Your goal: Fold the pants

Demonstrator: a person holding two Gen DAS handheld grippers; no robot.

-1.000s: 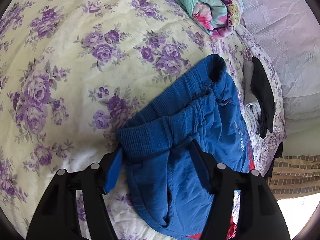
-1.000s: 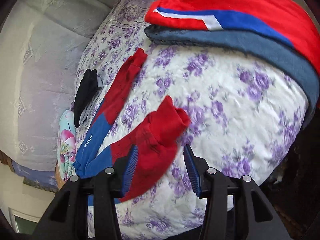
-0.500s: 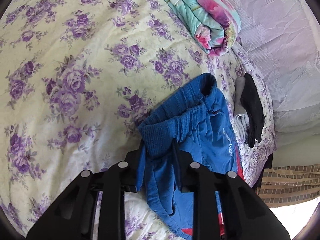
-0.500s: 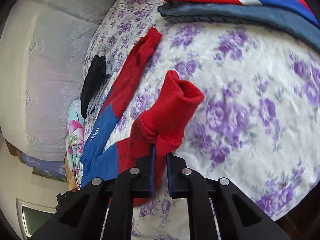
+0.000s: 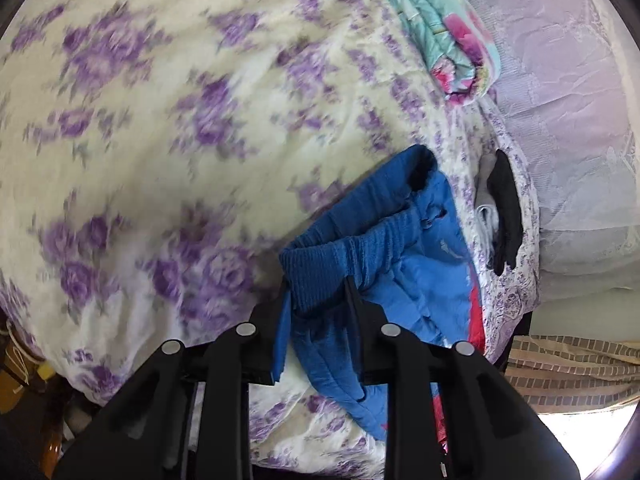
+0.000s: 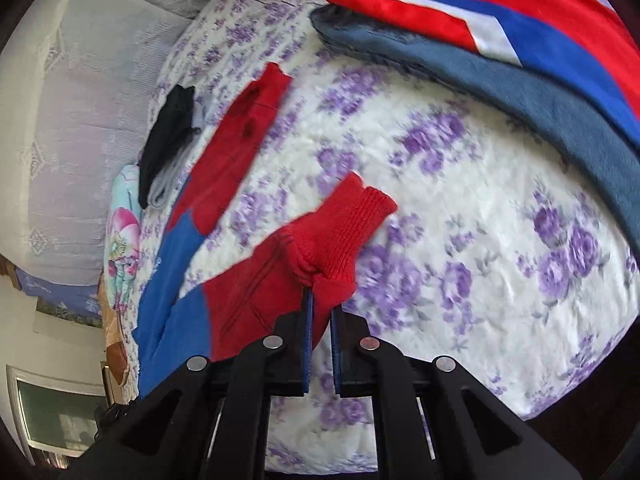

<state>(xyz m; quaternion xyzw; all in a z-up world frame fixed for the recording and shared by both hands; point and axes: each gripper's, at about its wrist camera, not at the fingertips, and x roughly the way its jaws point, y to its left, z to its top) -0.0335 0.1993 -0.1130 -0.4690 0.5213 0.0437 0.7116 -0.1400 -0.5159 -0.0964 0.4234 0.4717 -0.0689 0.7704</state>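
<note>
The pants are blue at the top with red legs and lie across a floral bedspread. In the left wrist view my left gripper [image 5: 316, 296] is shut on the blue ribbed waistband [image 5: 340, 256] and holds it a little off the bed. In the right wrist view my right gripper [image 6: 320, 300] is shut on the red ribbed cuff [image 6: 340, 236] of the near leg, lifted above the bed. The other red leg [image 6: 244, 136] lies flat toward the far side. The blue upper part [image 6: 168, 280] runs off to the lower left.
The floral bedspread [image 5: 160, 140] covers the bed. A folded floral quilt [image 5: 444, 36] lies at the far edge. Black and grey socks [image 5: 502, 208] lie beside the pants, also in the right wrist view [image 6: 168, 136]. Folded red, blue and grey blankets [image 6: 500, 40] lie at the upper right.
Both grippers closed from open, the left on the waistband and the right on the red cuff. Both have since lifted the fabric and the views have shifted.
</note>
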